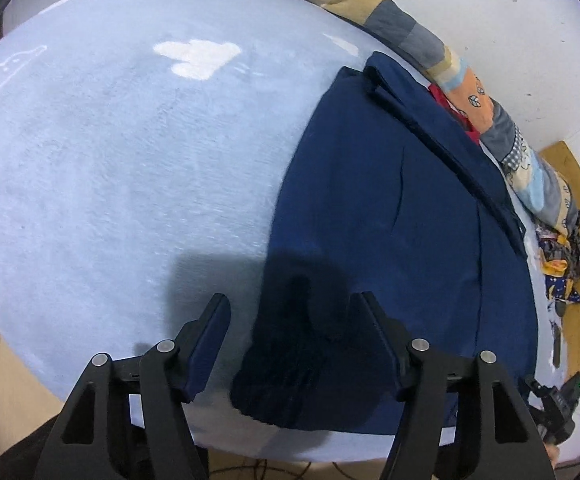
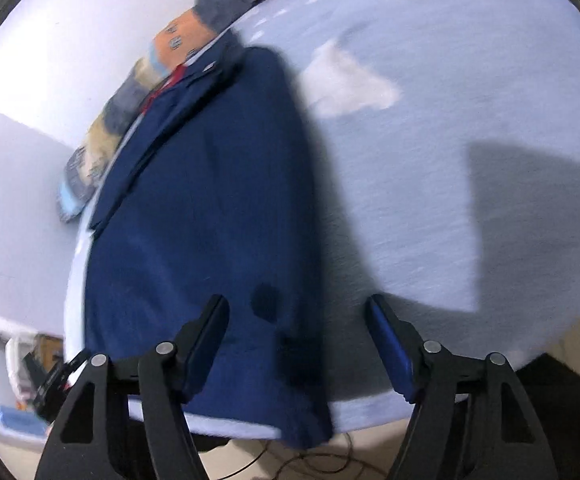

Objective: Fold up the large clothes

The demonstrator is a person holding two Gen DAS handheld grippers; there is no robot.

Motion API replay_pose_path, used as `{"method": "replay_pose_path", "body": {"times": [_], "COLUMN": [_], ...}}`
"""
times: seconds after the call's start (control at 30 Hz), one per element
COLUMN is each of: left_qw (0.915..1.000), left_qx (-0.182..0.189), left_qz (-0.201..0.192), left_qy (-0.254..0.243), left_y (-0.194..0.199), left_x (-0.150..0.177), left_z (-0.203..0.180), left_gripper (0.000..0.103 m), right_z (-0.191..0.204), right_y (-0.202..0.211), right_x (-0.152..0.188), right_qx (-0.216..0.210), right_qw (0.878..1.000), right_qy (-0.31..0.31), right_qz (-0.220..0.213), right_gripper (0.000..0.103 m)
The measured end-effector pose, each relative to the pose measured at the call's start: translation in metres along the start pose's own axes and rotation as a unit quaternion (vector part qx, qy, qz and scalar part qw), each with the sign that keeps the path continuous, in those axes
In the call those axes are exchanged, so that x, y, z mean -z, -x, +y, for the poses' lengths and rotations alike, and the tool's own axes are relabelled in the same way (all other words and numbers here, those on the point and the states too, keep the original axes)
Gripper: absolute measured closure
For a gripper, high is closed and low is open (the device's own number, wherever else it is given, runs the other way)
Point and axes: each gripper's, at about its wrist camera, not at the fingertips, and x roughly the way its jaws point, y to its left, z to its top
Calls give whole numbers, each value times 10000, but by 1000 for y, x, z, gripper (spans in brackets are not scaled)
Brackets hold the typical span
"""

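So here's where I'm at: the navy garment (image 1: 390, 220) is lying flat on the bed (image 1: 110, 180), over at about 3 o'clock in the left wrist view, and it already looks folded lengthwise into a long narrow strip, with a collar or lapel edge running along its far side next to the patchwork quilt (image 1: 402, 20) by the wall. The near end, some kind of cuff or hem, droops over the bed's front edge around 6 o'clock. Both of my tools are empty right now: the left gripper (image 1: 294, 344) has its jaws spread wide above that near end, and the right gripper (image 2: 296, 344) is also spread wide, hovering over the same end in a blurry view. My guess is the lengthwise fold is done and the crosswise fold is what's left, meaning I'd grab the near end and carry it toward 12 o'clock. There's a small heap of other clothes (image 1: 562, 256) at 3 o'clock too.
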Motion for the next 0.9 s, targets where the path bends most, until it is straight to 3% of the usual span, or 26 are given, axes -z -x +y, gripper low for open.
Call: {"method": "replay_pose_path", "body": {"times": [0.07, 0.13, 0.33, 0.5, 0.57, 0.63, 0.7, 0.73, 0.9], "left_qw": [10000, 9999, 9996, 9974, 9953, 9930, 9924, 9927, 9899], "left_qx": [48, 102, 12, -148, -197, -217, -274, -261, -530], "left_qz": [7, 16, 65, 160, 201, 193, 93, 51, -72], "left_qy": [-51, -93, -279, -694, -931, -1142, -1197, -1173, -1317], "left_y": [1, 2, 8, 6, 4, 5, 7, 8, 8], "left_x": [-1, -1, 2, 5, 9, 11, 12, 13, 30], "left_z": [3, 7, 13, 3, -4, -10, -11, -9, -18], "left_gripper": [39, 43, 57, 57, 49, 49, 70, 73, 67], "right_z": [15, 31, 38, 39, 38, 41, 40, 41, 37], "right_y": [-10, -18, -17, -20, -21, -21, -17, -16, -20], "right_x": [6, 13, 10, 13, 11, 12, 13, 12, 12], "right_qx": [-254, -507, -139, -48, -85, -88, -123, -138, -123], "right_qw": [9991, 9962, 9965, 9968, 9971, 9964, 9957, 9957, 9968], "right_qy": [259, 561, 764, 720, 676, 783, 874, 887, 727], "right_qz": [220, 437, 293, 331, 336, 318, 272, 238, 295], "right_gripper": [67, 86, 86, 84, 83, 89, 92, 92, 90]}}
